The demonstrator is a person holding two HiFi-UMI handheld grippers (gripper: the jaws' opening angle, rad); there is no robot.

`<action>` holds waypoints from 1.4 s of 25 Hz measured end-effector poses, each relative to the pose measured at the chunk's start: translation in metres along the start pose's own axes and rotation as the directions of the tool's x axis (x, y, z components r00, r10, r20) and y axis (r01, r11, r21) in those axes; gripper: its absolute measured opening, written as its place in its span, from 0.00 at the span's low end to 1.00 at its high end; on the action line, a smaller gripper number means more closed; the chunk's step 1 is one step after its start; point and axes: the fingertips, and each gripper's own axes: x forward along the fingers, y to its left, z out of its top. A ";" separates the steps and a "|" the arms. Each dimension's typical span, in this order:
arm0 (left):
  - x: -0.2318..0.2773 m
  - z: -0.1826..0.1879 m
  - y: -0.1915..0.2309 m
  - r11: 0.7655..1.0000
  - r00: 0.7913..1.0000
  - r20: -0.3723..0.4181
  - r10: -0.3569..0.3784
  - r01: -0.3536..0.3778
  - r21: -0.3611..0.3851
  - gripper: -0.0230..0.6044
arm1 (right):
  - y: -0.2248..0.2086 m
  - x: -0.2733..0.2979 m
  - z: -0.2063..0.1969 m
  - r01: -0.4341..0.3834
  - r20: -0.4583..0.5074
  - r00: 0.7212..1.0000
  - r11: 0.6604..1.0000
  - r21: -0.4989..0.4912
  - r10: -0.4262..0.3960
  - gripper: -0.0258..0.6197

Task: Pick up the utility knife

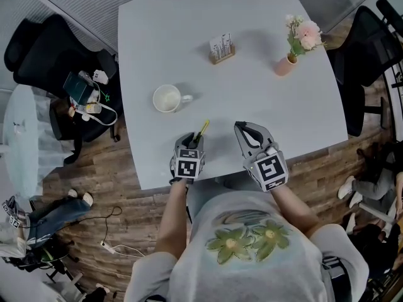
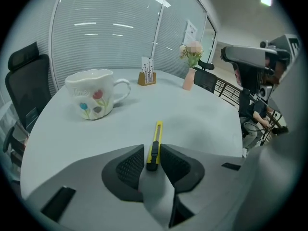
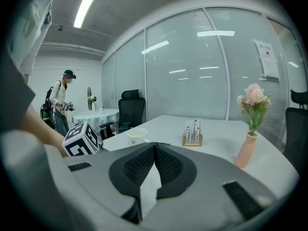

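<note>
Left gripper view: left gripper (image 2: 152,149) clamped on dark rear end of utility knife (image 2: 156,134) lying on tabletop (image 2: 202,124). Head view shows only yellow tip past it. Right gripper view: right gripper (image 3: 154,146) jaws together, empty.

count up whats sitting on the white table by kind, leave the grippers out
mug: 1
utility knife: 1
vase of flowers: 1
wooden card holder: 1
total: 4
</note>
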 end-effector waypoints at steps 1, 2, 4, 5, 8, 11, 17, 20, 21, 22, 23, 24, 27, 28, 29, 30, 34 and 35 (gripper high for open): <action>0.001 -0.001 0.000 1.000 1.000 -0.004 0.006 -0.006 0.006 0.20 | 0.000 0.000 0.000 -0.001 0.000 1.000 1.000 -0.001 0.001 0.05; 0.002 -0.001 0.001 1.000 1.000 -0.004 0.013 -0.012 0.012 0.18 | 0.000 0.000 -0.001 -0.002 -0.001 1.000 1.000 0.000 0.002 0.05; 0.002 0.002 0.003 1.000 1.000 0.000 0.019 -0.019 0.018 0.16 | -0.001 0.001 -0.001 -0.004 -0.002 1.000 1.000 0.002 0.004 0.05; 0.002 0.003 0.003 1.000 1.000 -0.002 0.019 -0.019 0.018 0.15 | -0.001 0.001 -0.001 -0.005 -0.001 1.000 1.000 0.002 0.005 0.05; 0.002 0.003 0.003 1.000 1.000 -0.015 0.017 -0.017 0.022 0.15 | -0.003 0.001 0.000 -0.005 0.001 1.000 1.000 0.001 0.005 0.05; 0.002 0.002 0.003 0.999 1.000 -0.020 0.019 -0.019 0.030 0.15 | -0.005 0.001 0.000 -0.002 -0.001 1.000 1.000 0.001 0.002 0.05; 0.001 0.003 0.003 0.999 1.000 -0.027 0.013 -0.012 0.034 0.14 | -0.004 0.001 0.004 -0.007 0.011 1.000 1.000 0.005 0.007 0.05; -0.001 0.003 0.003 0.999 1.000 -0.028 0.013 -0.012 0.032 0.14 | -0.004 0.000 0.002 -0.008 0.009 1.000 1.000 0.006 0.008 0.05; -0.001 0.003 0.004 0.999 1.000 -0.029 0.013 -0.012 0.031 0.14 | -0.004 0.000 0.003 -0.009 0.011 1.000 1.000 0.004 0.009 0.05; -0.002 0.002 0.005 0.999 1.000 -0.026 0.015 -0.014 0.031 0.14 | -0.003 0.000 0.004 -0.009 0.013 1.000 1.000 0.003 0.009 0.05; -0.002 0.003 0.006 0.999 1.000 -0.022 0.018 -0.018 0.033 0.14 | -0.003 0.000 0.004 -0.009 0.013 1.000 1.000 0.002 0.009 0.05; -0.002 0.003 0.007 0.999 1.000 -0.016 0.021 -0.021 0.034 0.14 | -0.003 0.000 0.005 -0.010 0.014 1.000 1.000 0.001 0.010 0.05; -0.008 0.006 0.007 0.999 1.000 -0.015 0.020 -0.020 0.026 0.14 | -0.002 -0.001 0.007 -0.010 0.015 1.000 1.000 -0.001 0.010 0.05; -0.009 0.007 0.007 1.000 1.000 -0.015 0.017 -0.017 0.026 0.14 | -0.002 -0.001 0.007 -0.010 0.016 1.000 1.000 -0.002 0.010 0.05; -0.011 0.008 0.007 1.000 1.000 -0.013 0.015 -0.015 0.024 0.14 | -0.002 -0.001 0.008 -0.011 0.017 1.000 1.000 -0.003 0.011 0.05; -0.012 0.010 0.007 1.000 1.000 -0.010 0.014 -0.014 0.023 0.14 | -0.002 -0.001 0.009 -0.012 0.018 1.000 1.000 -0.004 0.012 0.05; -0.016 0.014 0.009 1.000 1.000 0.005 0.017 -0.018 0.025 0.14 | 0.000 -0.001 0.013 -0.014 0.025 1.000 1.000 -0.008 0.014 0.05; -0.018 0.016 0.010 0.999 1.000 0.008 0.019 -0.019 0.027 0.14 | 0.001 0.000 0.013 -0.015 0.026 1.000 1.000 -0.008 0.015 0.05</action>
